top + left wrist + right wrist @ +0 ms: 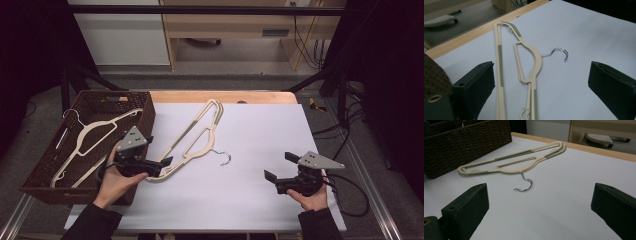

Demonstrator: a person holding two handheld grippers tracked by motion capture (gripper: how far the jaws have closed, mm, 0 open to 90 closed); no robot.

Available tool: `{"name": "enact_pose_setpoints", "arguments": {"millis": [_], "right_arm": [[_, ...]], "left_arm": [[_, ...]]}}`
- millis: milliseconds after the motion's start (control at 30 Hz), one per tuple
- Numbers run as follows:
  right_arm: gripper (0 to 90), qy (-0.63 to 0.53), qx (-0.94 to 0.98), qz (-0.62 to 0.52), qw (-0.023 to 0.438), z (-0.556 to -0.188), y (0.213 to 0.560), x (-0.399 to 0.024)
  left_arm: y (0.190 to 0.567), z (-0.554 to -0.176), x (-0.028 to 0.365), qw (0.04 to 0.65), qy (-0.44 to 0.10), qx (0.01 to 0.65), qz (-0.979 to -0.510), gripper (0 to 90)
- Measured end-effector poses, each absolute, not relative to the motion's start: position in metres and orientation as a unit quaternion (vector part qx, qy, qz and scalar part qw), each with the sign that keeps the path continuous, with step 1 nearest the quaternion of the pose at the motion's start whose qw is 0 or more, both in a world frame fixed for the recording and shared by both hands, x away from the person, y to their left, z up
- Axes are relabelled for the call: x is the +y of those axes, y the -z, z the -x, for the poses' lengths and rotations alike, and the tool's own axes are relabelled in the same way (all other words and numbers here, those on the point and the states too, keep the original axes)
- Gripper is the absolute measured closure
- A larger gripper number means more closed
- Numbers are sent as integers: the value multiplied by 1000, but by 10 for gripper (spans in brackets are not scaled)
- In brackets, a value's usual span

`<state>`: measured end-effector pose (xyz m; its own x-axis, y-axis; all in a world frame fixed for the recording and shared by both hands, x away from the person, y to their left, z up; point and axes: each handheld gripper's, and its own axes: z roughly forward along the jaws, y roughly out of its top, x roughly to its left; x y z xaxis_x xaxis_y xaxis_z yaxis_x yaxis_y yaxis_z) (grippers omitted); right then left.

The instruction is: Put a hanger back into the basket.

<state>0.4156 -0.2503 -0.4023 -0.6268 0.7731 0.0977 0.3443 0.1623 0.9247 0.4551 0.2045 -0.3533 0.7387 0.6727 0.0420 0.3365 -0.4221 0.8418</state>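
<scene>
A beige plastic hanger (195, 135) with a metal hook (222, 157) lies slantwise on the white table top. A second beige hanger (92, 135) lies in the brown wicker basket (45, 170) at the left. My left gripper (162, 167) is open at the table hanger's near end, by the basket's corner. In the left gripper view the hanger (534, 62) runs up between the wide jaws of the left gripper (542, 66), with neither jaw touching it. My right gripper (280, 166) stands open and empty at the right. It faces the hanger (511, 167) from a distance.
The basket (469, 142) stands off the white sheet's left edge, close to my left hand. A wooden table edge (225, 96) runs along the back. Cables (350, 192) trail off the right side.
</scene>
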Motion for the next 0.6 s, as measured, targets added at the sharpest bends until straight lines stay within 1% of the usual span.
{"name": "enact_pose_setpoints", "arguments": {"millis": [333, 467, 600], "right_arm": [[16, -523, 737, -376, 205, -415, 401, -250], [16, -523, 737, -377, 202, -415, 402, -250], [16, -520, 741, -374, 202, -416, 402, -249]], "left_arm": [[386, -477, 164, 375, -153, 299, -864, 116], [400, -484, 154, 344, -147, 298, -878, 138], [412, -491, 151, 323, -143, 304, -885, 190]]}}
